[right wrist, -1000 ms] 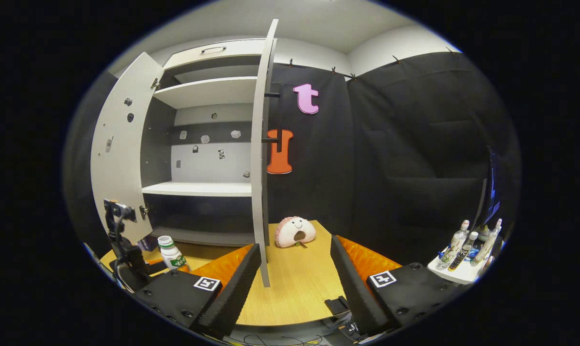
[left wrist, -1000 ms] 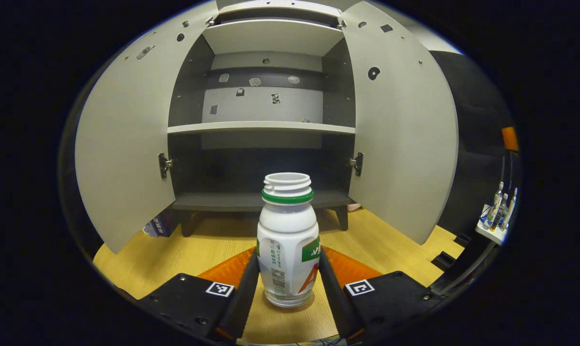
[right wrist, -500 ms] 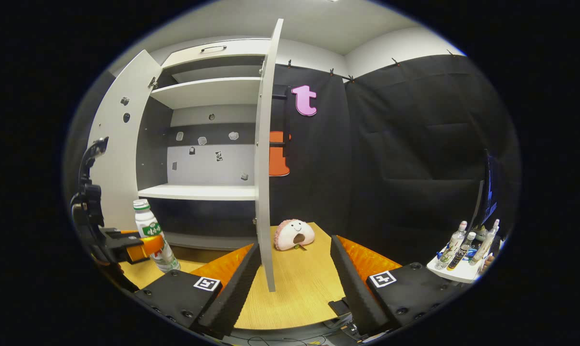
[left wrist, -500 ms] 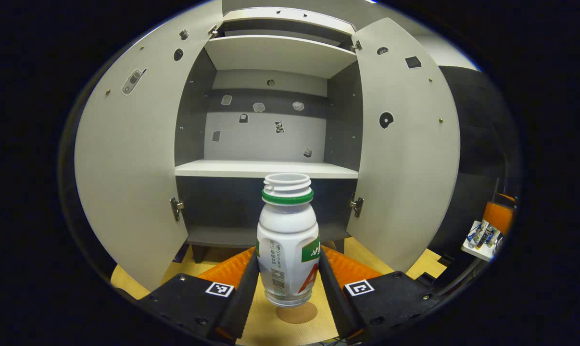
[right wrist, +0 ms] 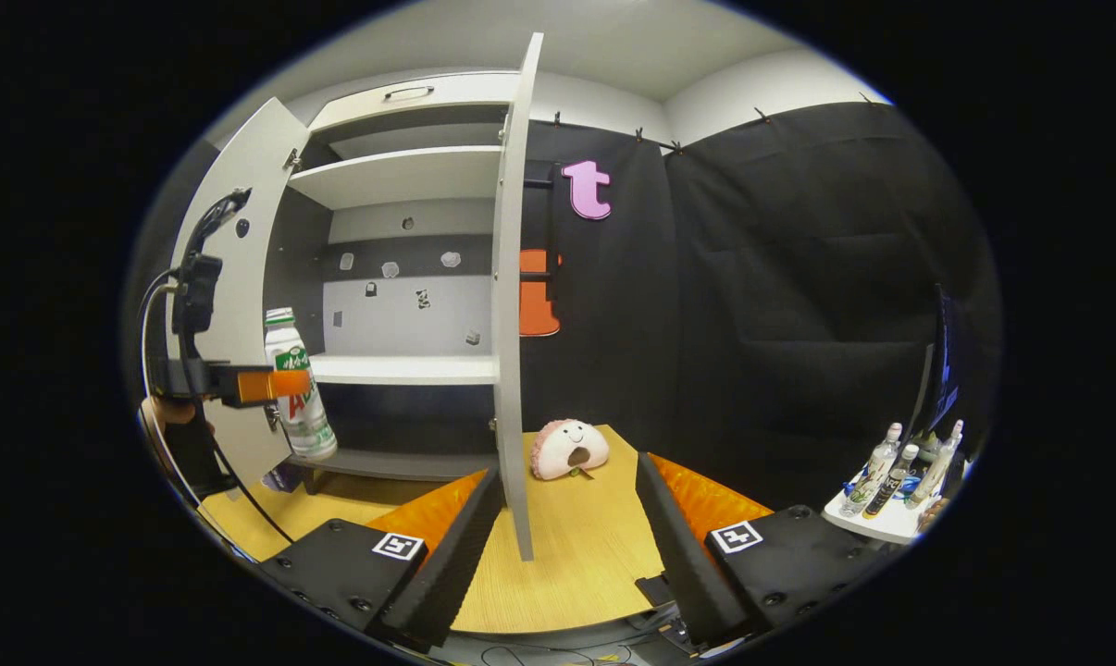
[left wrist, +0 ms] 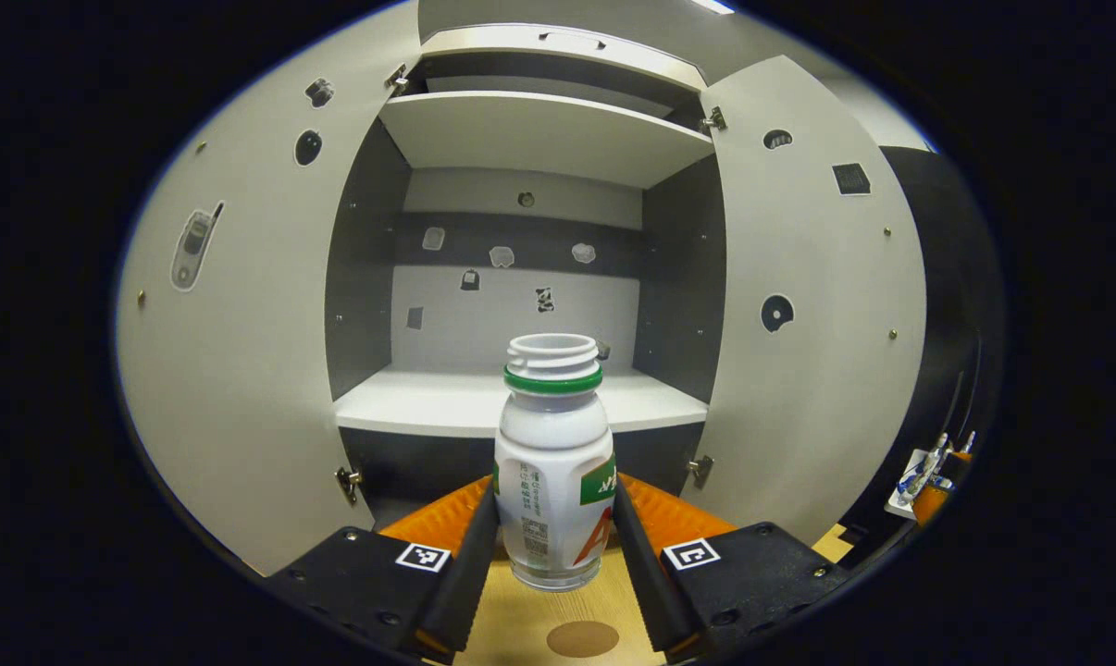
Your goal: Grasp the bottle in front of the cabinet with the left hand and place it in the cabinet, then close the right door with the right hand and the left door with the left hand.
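My left gripper [left wrist: 555,546] is shut on the white bottle [left wrist: 553,462] with the green neck ring, holding it upright in the air above the wooden table [left wrist: 521,615]. The bottle's mouth is level with the cabinet's middle shelf [left wrist: 521,402]. Both cabinet doors stand open: the left door [left wrist: 234,351] and the right door [left wrist: 817,305]. In the right gripper view the left gripper [right wrist: 262,384] holds the bottle [right wrist: 297,384] in front of the open cabinet [right wrist: 401,277], and the right door [right wrist: 507,296] is seen edge-on. My right gripper [right wrist: 567,527] is open, low over the table, with nothing between its fingers.
A pink plush toy [right wrist: 569,449] lies on the table [right wrist: 576,546] right of the right door. A white tray with several small bottles [right wrist: 896,481] sits at the far right. A round brown mark [left wrist: 583,638] is on the table below the bottle.
The left gripper has lifted the bottle from the table up to middle-shelf height and closer to the cabinet. The right gripper has barely moved.
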